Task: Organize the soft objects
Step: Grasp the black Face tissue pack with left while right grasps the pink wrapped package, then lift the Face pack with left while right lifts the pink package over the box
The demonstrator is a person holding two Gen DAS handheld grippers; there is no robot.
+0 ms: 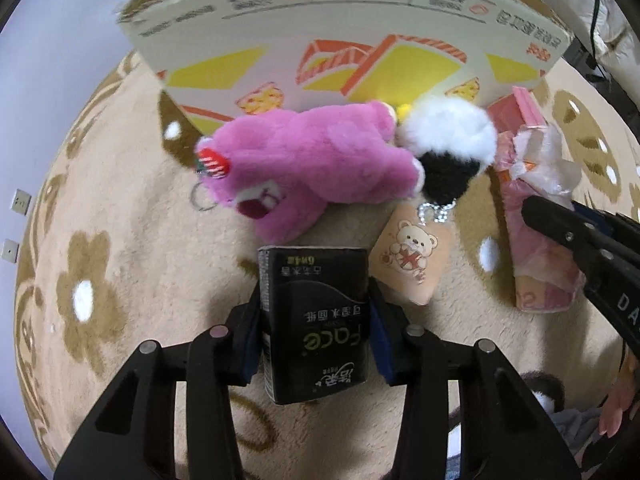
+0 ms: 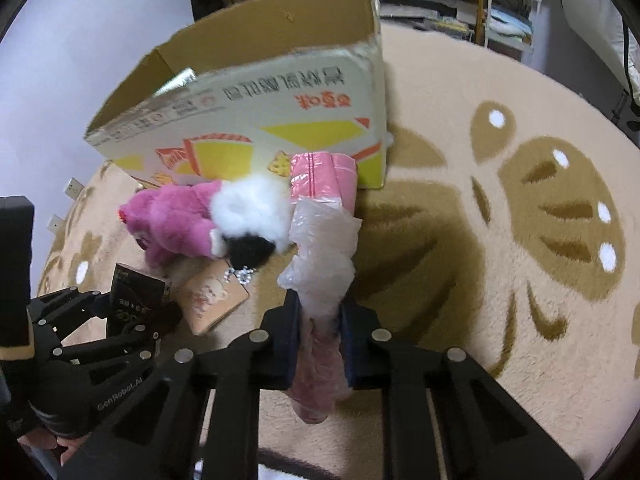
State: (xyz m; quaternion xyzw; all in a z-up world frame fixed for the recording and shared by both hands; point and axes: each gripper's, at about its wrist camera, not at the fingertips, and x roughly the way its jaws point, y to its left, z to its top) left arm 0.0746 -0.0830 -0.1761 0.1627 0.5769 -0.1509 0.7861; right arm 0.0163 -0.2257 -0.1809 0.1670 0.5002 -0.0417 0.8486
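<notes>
Tissue pack (image 1: 314, 320), the black one, sits clamped between my left gripper (image 1: 314, 312) pads, low over the rug (image 1: 120, 208); my right gripper (image 2: 320, 340) pinches the pink plastic-wrapped pack (image 2: 320, 280). Both belong in the cardboard box (image 2: 256, 120) at the rug's far edge, I judge. I'd lift each well above the near wall, clear of the pink plush (image 1: 304, 152) and pompom (image 1: 444, 136) lying against it, then let go inside.

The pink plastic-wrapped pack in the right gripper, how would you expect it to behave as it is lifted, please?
The pink pack looks soft: the right gripper pinches it narrow between the pads, so it probably sags rather than stays stiff. Its loose, crinkled wrapper bunches above the fingers and may slip. It seems light for its size.
</notes>
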